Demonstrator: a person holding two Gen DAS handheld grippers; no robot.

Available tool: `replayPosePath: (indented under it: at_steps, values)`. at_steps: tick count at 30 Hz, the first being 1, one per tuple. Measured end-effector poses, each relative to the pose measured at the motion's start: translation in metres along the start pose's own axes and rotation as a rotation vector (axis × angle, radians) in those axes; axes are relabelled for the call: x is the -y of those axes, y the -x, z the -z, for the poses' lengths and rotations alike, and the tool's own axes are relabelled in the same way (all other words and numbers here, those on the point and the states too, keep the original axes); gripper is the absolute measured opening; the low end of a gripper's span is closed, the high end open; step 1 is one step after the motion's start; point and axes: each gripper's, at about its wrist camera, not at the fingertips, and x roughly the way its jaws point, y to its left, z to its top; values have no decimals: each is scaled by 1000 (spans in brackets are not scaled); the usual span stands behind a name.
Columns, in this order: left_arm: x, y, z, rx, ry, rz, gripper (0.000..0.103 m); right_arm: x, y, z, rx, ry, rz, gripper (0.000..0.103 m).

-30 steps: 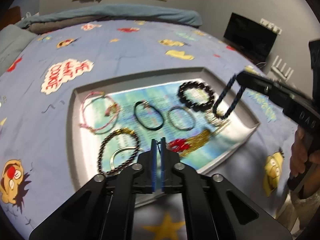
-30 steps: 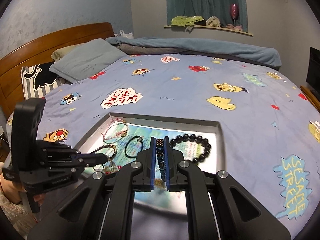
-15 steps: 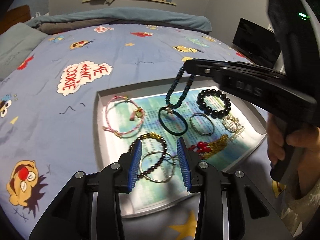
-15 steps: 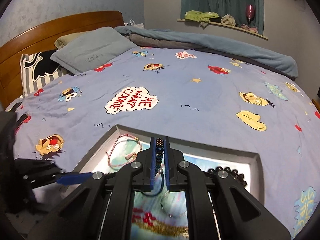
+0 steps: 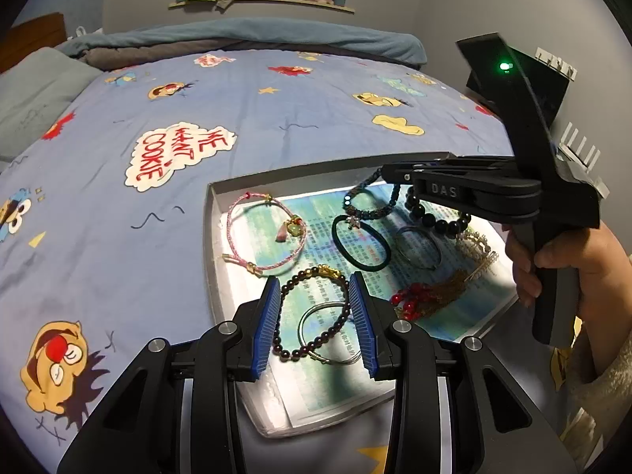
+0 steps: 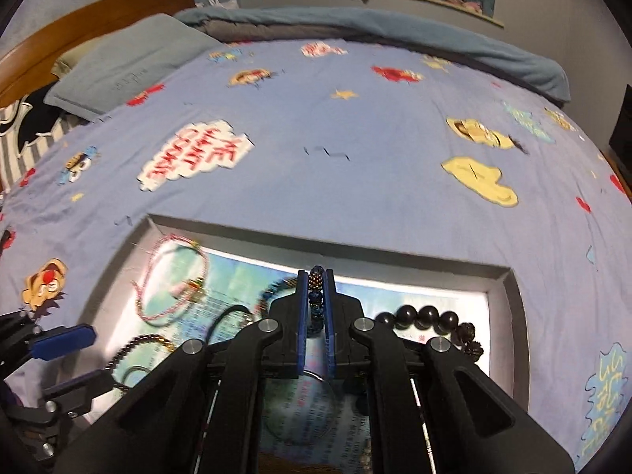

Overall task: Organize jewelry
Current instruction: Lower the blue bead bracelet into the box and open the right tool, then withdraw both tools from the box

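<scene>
A grey tray (image 5: 211, 260) lined with printed paper lies on the bed and holds several pieces of jewelry. My right gripper (image 6: 316, 308) is shut on a dark blue beaded bracelet (image 5: 369, 207), whose lower end rests on the tray's far middle; the gripper also shows from the side in the left wrist view (image 5: 389, 172). My left gripper (image 5: 316, 328) is open and empty, low over a dark beaded bracelet with a gold charm (image 5: 312, 308) and a thin silver bangle (image 5: 322, 339). A pink cord bracelet (image 5: 264, 233) lies at the tray's left.
In the tray also lie a black hair tie (image 5: 361, 243), a grey ring bracelet (image 5: 418, 247), a black bead bracelet (image 5: 434, 217), a red-and-gold tassel piece (image 5: 430, 292) and a rhinestone piece (image 5: 478, 249). Cartoon-print blue bedding (image 5: 197, 110) surrounds the tray.
My left gripper opened and came down over the dark beaded bracelet. My right gripper carried the blue bracelet leftward and lowered it until its end touches the tray.
</scene>
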Motion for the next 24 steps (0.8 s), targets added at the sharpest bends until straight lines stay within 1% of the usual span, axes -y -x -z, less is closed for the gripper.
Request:
replayPosePath:
  at_steps: [4, 6, 8, 9, 10, 11, 15, 17, 18, 24]
  values:
    - [0, 0, 1, -1, -1, -7, 38, 1, -3, -1, -5, -5, -11, 7]
    - [-1, 0, 0, -1, 2, -9, 38, 2, 1, -1, 6, -11, -15, 8]
    - [-1, 2, 0, 2, 1, -15, 38, 4, 7, -1, 20, -14, -3, 14]
    - [-1, 3, 0, 4, 2, -17, 38, 6, 12, -1, 32, -20, -2, 19]
    - [-1, 5, 0, 6, 3, -20, 38, 7, 17, 0, 42, -29, -7, 27]
    - [-1, 6, 0, 8, 3, -23, 38, 9, 24, 1, 54, -34, -12, 29]
    - [1, 17, 0, 25, 6, -34, 38, 11, 53, 10, 96, -27, -1, 29]
    - [2, 25, 1, 37, 5, -39, 38, 11, 69, 17, 117, -22, 1, 33]
    - [3, 30, 1, 44, 4, -41, 38, 12, 79, 23, 131, -21, 2, 35]
    - [6, 52, 4, 74, 11, -47, 38, 13, 121, 56, 163, -4, 4, 35]
